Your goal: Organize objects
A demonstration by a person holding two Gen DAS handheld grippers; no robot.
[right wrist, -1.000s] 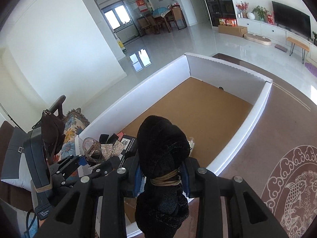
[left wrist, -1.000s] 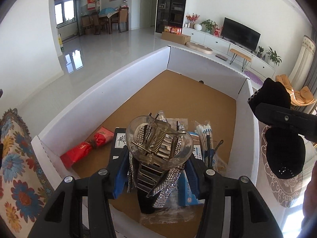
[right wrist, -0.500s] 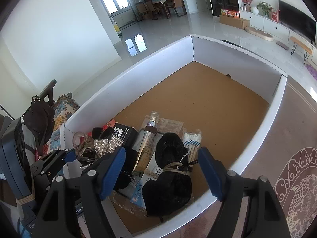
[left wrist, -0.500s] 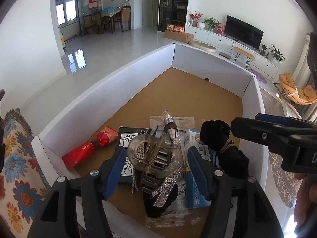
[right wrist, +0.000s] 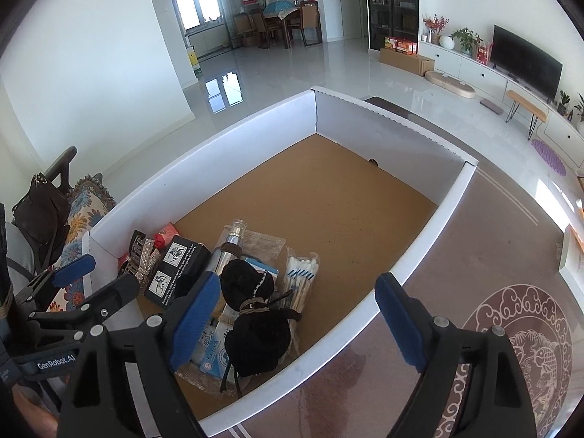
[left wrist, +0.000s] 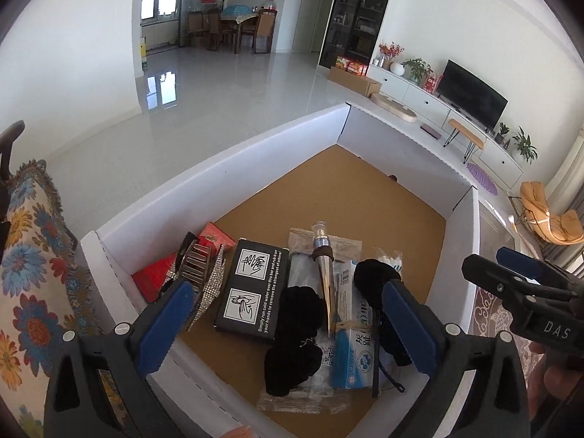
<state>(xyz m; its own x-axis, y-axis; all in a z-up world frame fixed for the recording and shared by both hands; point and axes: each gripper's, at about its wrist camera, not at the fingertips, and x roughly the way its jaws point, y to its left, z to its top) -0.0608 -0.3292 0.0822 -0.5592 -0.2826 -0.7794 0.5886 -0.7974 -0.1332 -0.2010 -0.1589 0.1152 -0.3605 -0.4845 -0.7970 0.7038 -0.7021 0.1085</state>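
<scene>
A white-walled box (left wrist: 219, 182) with a brown floor holds the objects. The rhinestone hair claw (left wrist: 199, 273) lies at its left, against a red packet (left wrist: 153, 277). My left gripper (left wrist: 288, 325) hangs above the near end, its jaws opening with nothing pressed between the pads. A black pouch tied with cord (right wrist: 255, 339) rests on a blue-white medicine box (right wrist: 213, 346). My right gripper (right wrist: 297, 319) hovers over that pouch, jaws opening and pads off it. In the right wrist view the hair claw (right wrist: 140, 259) and the left gripper (right wrist: 98, 279) show at the left.
Also in the box are a black printed carton (left wrist: 252, 290), a silver bottle (left wrist: 325, 277), a second black pouch (left wrist: 297, 332) and bagged cotton swabs (right wrist: 301, 277). A floral cushion (left wrist: 33, 255) lies left of the box, a patterned rug (right wrist: 511, 346) right.
The left gripper let go of the hair claw, which now lies at the box's left. The right gripper released the black pouch onto the medicine box. Both sets of jaws spread wide.
</scene>
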